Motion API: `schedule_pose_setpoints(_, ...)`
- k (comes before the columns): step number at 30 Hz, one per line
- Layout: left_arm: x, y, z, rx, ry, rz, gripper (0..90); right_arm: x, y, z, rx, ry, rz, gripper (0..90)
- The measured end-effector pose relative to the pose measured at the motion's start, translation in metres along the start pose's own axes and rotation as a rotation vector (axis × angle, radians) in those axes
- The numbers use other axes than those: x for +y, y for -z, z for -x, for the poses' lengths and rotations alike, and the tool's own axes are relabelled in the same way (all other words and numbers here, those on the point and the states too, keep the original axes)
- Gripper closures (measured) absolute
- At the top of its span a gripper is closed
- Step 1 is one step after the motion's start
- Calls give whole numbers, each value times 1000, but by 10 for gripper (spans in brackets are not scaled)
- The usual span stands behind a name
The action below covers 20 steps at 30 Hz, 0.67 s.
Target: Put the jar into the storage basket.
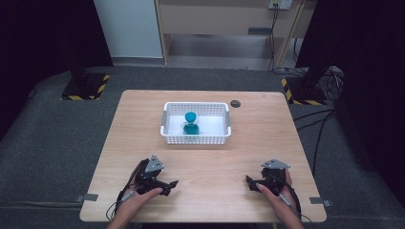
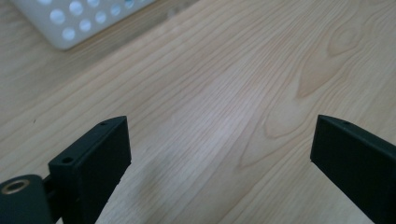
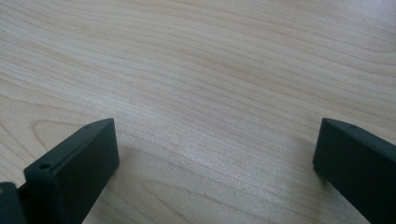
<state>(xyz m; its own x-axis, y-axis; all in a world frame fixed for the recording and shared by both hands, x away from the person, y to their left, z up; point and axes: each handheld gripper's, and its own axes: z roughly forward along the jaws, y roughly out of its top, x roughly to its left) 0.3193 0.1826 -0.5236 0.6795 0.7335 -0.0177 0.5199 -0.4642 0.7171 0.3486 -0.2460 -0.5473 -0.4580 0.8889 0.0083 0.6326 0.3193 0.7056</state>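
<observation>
A white perforated basket (image 1: 165, 125) stands at the middle of the wooden table (image 1: 143, 143), toward the far side. Inside it sits a teal bottle with a round blue cap (image 1: 191, 124). My left gripper (image 1: 167, 186) rests low over the near left of the table, jaws wide apart with bare wood between them (image 2: 219, 140). A corner of the basket (image 2: 79, 23) shows at the upper left of the left gripper view. My right gripper (image 1: 252, 182) sits at the near right, also open over bare wood (image 3: 217, 144). Both are well short of the basket.
A small dark round hole (image 1: 235, 103) marks the table near the far right of the basket. Grey clips (image 1: 90, 197) sit on the table's near corners. Dark stands with yellow-black striped bases (image 1: 86, 88) flank the table on the floor beyond.
</observation>
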Motion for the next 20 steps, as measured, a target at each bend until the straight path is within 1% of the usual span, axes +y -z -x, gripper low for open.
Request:
schedule_pose_setpoints(2, -5, -3, -1, 9, 13, -12, 37, 0, 0, 0, 0, 0, 0, 2)
schedule_pose_setpoints(4, -10, -6, 0, 23, 9, -21, 36, 0, 0, 0, 0, 0, 0, 2)
schedule_pose_setpoints(7, -15, -10, 0, 29, 5, -28, 33, 0, 0, 0, 0, 0, 0, 2)
schedule_pose_setpoints(8, -16, -11, -1, 30, 7, -21, 27, 0, 0, 0, 0, 0, 0, 2)
schedule_pose_setpoints(10, -17, -11, -2, 34, 12, -18, 18, 0, 0, 0, 0, 0, 0, 2)
schedule_pose_setpoints(14, -16, -12, -2, 28, 8, -24, 0, 0, 0, 0, 0, 0, 0, 2)
schedule_pose_setpoints(20, -16, -12, -1, 33, 10, -25, 0, 0, 0, 0, 0, 0, 0, 2)
